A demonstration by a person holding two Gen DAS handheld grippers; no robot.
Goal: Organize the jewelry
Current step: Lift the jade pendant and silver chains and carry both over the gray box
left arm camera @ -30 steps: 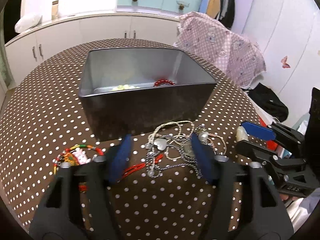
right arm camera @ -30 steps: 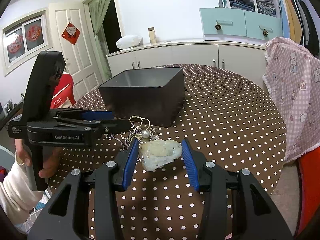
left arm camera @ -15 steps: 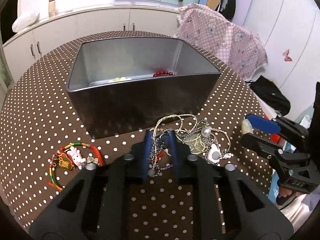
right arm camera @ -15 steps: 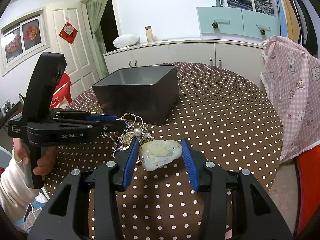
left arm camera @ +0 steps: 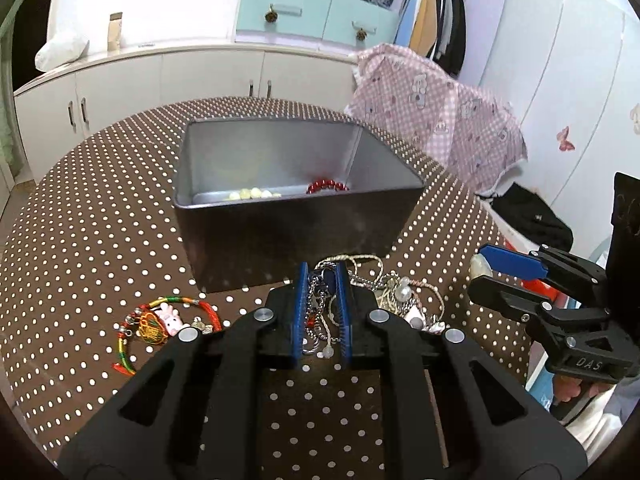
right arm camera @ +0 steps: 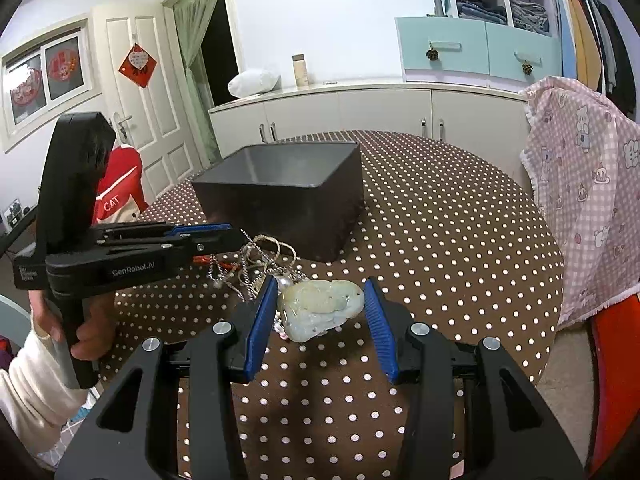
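While lying heaped on the dotted table [left arm camera: 100, 240] just before one dark box [left arm camera: 296, 216], the tangle of chains [left arm camera: 384, 288] being pinched in part by the left gripper [left arm camera: 323, 276], jaws just drawn nearly together on a few strands; right gripper [right arm camera: 320, 304] standing half open around one pale jade pendant [right arm camera: 320, 308], pads apparently not pressing it. Showing in the left wrist view only: one red bead bracelet [left arm camera: 327, 186] and one row of pale beads [left arm camera: 250, 194] inside the box, one multicoloured cord bracelet [left arm camera: 160, 320] lying apart. Showing in the right wrist view only: one hand [right arm camera: 86, 332] gripping the left tool, box wall blocking its contents.
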